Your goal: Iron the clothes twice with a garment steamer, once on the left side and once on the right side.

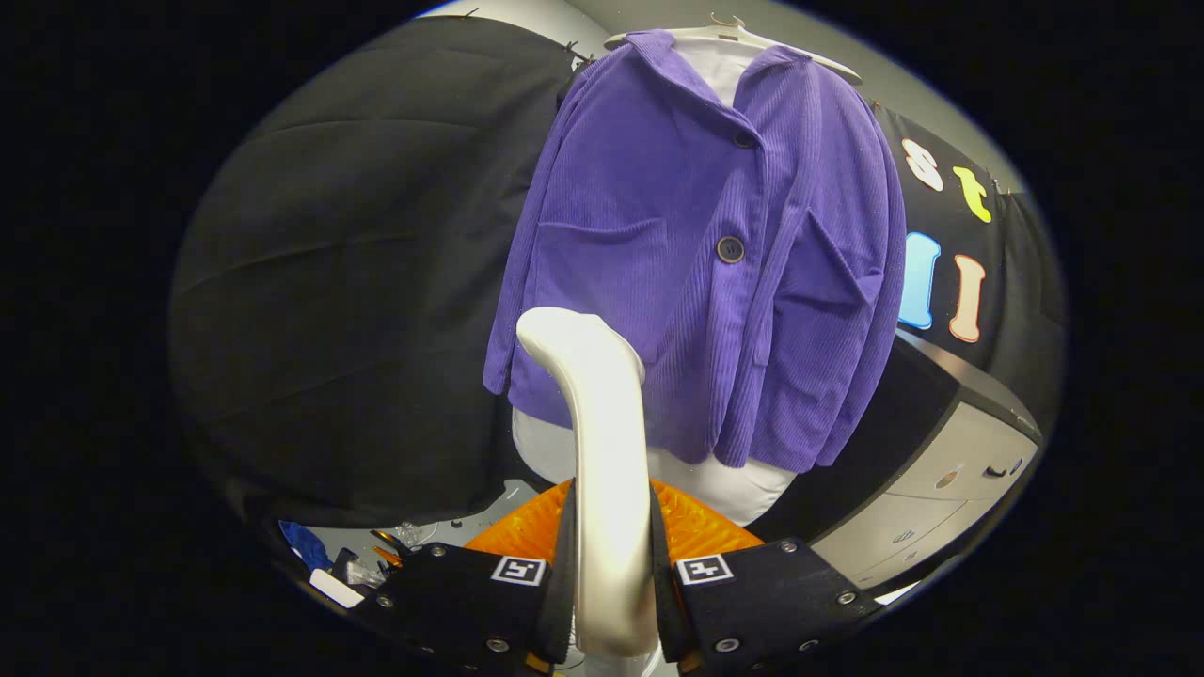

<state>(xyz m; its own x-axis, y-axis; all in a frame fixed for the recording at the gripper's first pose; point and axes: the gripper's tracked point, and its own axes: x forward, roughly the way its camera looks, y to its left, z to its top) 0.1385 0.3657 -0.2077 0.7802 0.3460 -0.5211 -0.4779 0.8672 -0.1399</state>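
The gripper (611, 574) has the garment steamer (602, 451) between its two fingers (508, 592), both pressing on its handle, which rises ahead of them and bends to the left at its top. Beyond the steamer, and a little to the right, a jacket (705, 254) hangs on a hanger (743, 38) over an inner shirt (720, 66), whose hem shows below the jacket's lower edge. The steamer's head stands in front of the jacket's lower left part; whether they touch cannot be told. A cabinet (941, 480) stands right of the jacket. Left of the fingers, small items (339, 564) lie on a table (489, 512).
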